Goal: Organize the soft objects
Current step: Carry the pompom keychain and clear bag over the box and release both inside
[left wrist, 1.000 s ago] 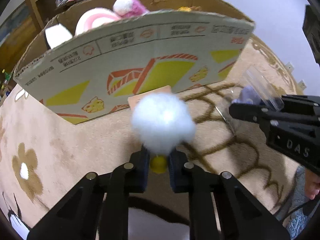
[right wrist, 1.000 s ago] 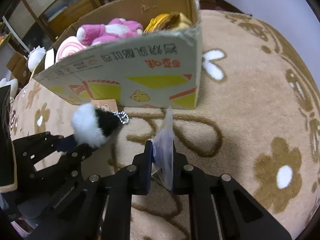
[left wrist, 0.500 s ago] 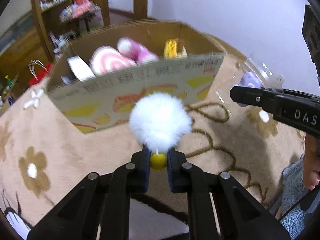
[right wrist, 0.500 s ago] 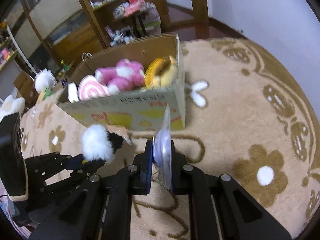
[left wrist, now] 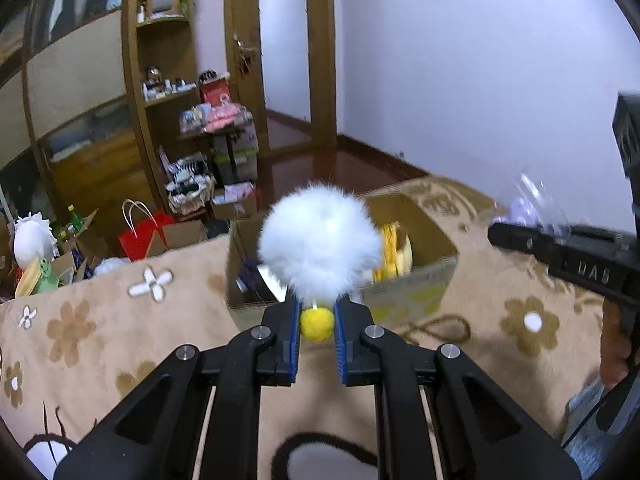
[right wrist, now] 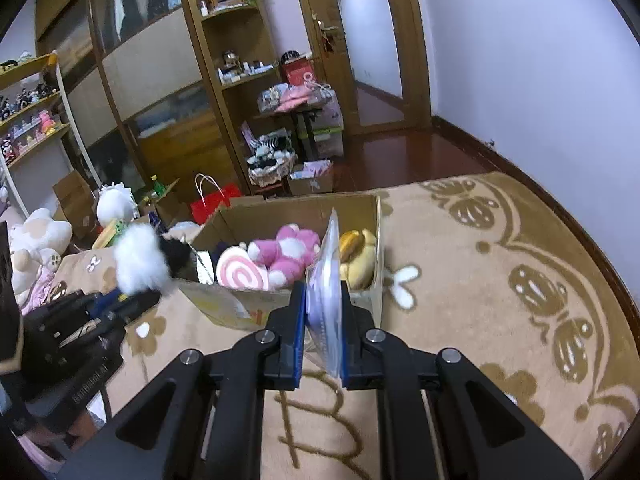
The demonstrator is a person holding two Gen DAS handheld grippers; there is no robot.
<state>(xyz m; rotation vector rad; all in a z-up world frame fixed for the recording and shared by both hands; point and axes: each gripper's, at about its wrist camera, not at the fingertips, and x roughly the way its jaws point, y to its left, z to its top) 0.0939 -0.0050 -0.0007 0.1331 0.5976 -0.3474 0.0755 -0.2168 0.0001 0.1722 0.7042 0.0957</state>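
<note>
My left gripper is shut on a fluffy white pom-pom toy, pinching its small yellow ball. In the right wrist view that toy shows a black part and hangs over the near left corner of the cardboard box. My right gripper is shut on a clear plastic bag with a pale purple item inside, held edge-on above the carpet in front of the box. The bag is at the right in the left wrist view. The box holds a pink plush, a pink swirl cushion and a yellow plush.
The box stands on a beige flower-patterned carpet. Behind it are wooden shelves, a red paper bag, small boxes and a basket of items. Plush toys pile up at the far left. A white wall runs along the right.
Both grippers have risen with their loads and tilted up, so the box now lies lower and farther off and the room behind it has come into view.
</note>
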